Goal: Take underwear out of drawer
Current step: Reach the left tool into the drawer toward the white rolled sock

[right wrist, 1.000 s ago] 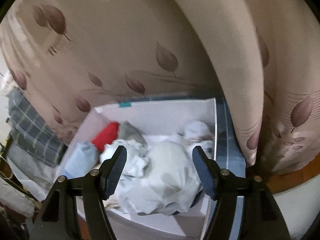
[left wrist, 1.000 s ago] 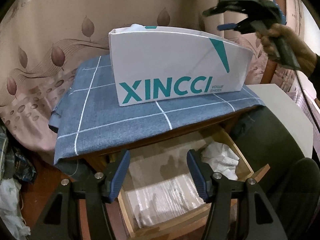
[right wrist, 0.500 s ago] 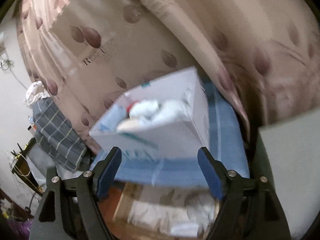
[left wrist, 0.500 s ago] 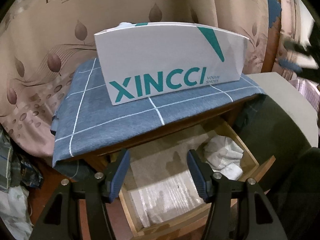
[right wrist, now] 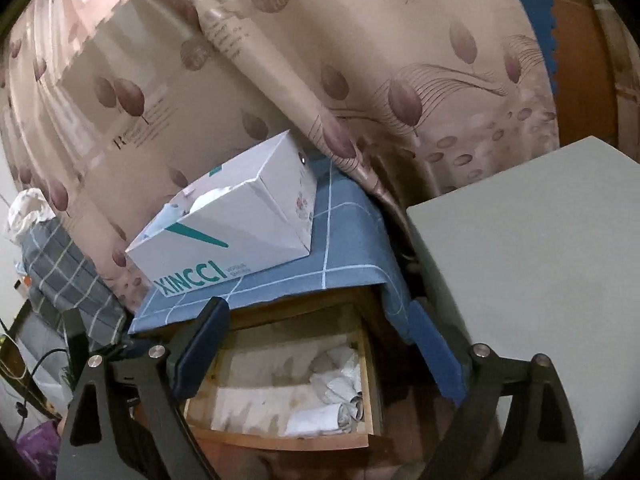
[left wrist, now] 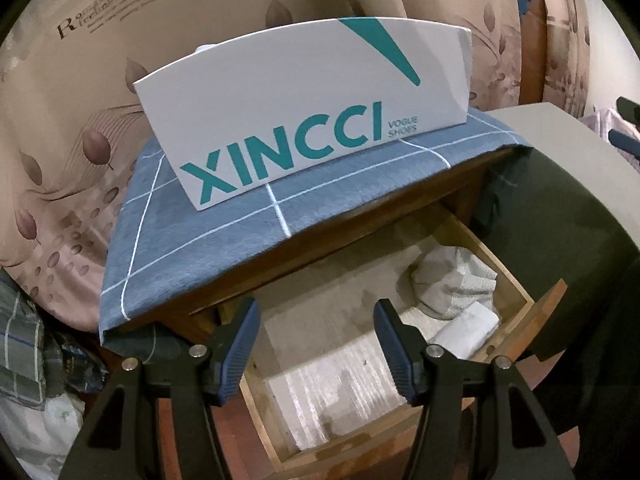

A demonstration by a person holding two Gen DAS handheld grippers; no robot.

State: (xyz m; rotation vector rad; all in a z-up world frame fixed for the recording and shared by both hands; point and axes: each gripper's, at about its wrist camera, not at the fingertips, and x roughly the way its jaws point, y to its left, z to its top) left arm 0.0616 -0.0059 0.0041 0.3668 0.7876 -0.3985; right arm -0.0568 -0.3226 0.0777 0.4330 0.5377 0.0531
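Note:
The wooden drawer (left wrist: 506, 276) (right wrist: 280, 440) stands pulled out under the nightstand top. White underwear (left wrist: 452, 280) (right wrist: 340, 376) lies crumpled and folded along its right side; the rest of the lined bottom is bare. My left gripper (left wrist: 316, 340) hovers open above the drawer's left half, nothing between its blue pads. My right gripper (right wrist: 316, 320) hangs in front of and above the drawer. Its jaws are opening wide and hold nothing. Its tip (left wrist: 624, 128) shows at the right edge of the left wrist view.
A white XINCCI shoe box (left wrist: 320, 112) (right wrist: 240, 232) holding clothes sits on the blue checked cloth (left wrist: 192, 248) (right wrist: 348, 240) over the nightstand. A leaf-print curtain hangs behind. A pale grey slab (right wrist: 520, 280) lies to the right, and checked fabric is piled at left (right wrist: 60, 264).
My right gripper has swung from above the shoe box down to the front of the drawer, and its jaws have widened. My left gripper drifted slightly and rolled, still open.

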